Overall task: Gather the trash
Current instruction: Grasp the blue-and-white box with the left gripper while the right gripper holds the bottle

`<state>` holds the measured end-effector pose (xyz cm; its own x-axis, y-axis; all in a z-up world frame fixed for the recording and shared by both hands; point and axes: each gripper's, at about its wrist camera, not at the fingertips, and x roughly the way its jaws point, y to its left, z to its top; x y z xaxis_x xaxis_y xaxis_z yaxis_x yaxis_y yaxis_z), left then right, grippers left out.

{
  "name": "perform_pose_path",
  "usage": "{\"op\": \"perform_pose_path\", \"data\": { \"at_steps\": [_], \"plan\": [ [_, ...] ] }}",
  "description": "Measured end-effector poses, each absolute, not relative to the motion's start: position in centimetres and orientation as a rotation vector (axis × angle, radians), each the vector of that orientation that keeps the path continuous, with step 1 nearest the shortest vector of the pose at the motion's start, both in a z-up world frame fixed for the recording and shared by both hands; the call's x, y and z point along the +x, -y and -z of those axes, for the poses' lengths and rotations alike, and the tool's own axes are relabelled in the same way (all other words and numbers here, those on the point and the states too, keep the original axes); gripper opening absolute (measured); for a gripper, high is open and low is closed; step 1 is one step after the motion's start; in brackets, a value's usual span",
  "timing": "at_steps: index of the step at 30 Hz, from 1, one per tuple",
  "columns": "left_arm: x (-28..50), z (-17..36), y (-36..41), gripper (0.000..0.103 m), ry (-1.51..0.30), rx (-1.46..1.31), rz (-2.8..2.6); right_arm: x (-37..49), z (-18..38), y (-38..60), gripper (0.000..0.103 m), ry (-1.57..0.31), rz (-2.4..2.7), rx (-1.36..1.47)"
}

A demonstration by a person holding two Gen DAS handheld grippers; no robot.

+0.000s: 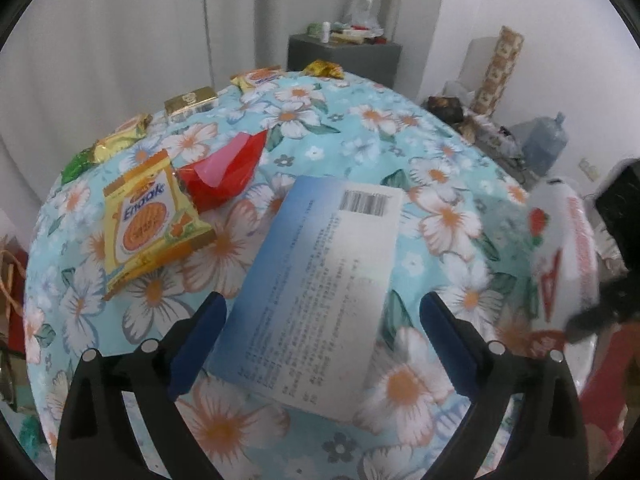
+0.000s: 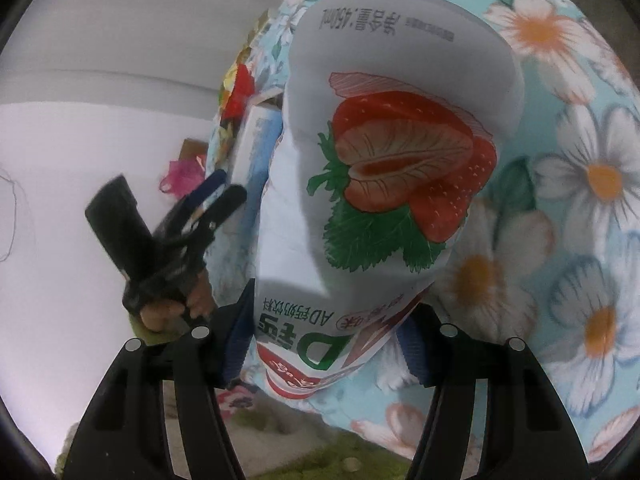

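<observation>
Floral cloth in pale blue is covering the tabletop [image 1: 360,128], where I am counting one blue-and-white printed box [image 1: 320,280], one red wrapper [image 1: 224,176], one yellow biscuit packet [image 1: 152,224] beside it, and five more gold and green wrappers along the far edge, the nearest [image 1: 116,140] crumpled. One white strawberry-drink bottle [image 2: 380,184] is lying on its side at the right. I am holding my left tool [image 1: 324,344] with its jaws standing wide, straddling the near end of the box, the blue pads clear of its sides. My right tool [image 2: 324,340] is gripping the bottle at its label end, both pads pressing on the plastic. A hand [image 2: 176,304] is showing beneath the left tool in the right wrist view.
</observation>
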<state>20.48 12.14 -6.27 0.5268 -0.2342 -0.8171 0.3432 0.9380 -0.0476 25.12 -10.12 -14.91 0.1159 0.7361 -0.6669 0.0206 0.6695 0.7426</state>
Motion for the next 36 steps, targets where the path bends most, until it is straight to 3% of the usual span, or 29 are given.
{"op": "perform_pose_path", "data": {
  "at_steps": [8,11,23,36],
  "plan": [
    [20.7,7.0,-11.8,0.094,-0.994,0.152,0.342,21.8,13.6,10.5,0.062,-1.331,-0.552,0.709],
    [20.3,6.7,-12.4,0.079,-0.983,0.144,0.317,21.6,13.6,10.0,0.06,-1.315,-0.542,0.717],
    [12.3,5.8,-12.7,0.079,-1.131,-0.124,0.444,19.4,12.0,11.9,0.06,-1.372,-0.689,0.596],
    [12.7,6.9,-9.2,0.081,-1.1,0.001,0.444,18.1,11.2,12.5,0.069,-1.259,-0.455,0.636]
  ]
}}
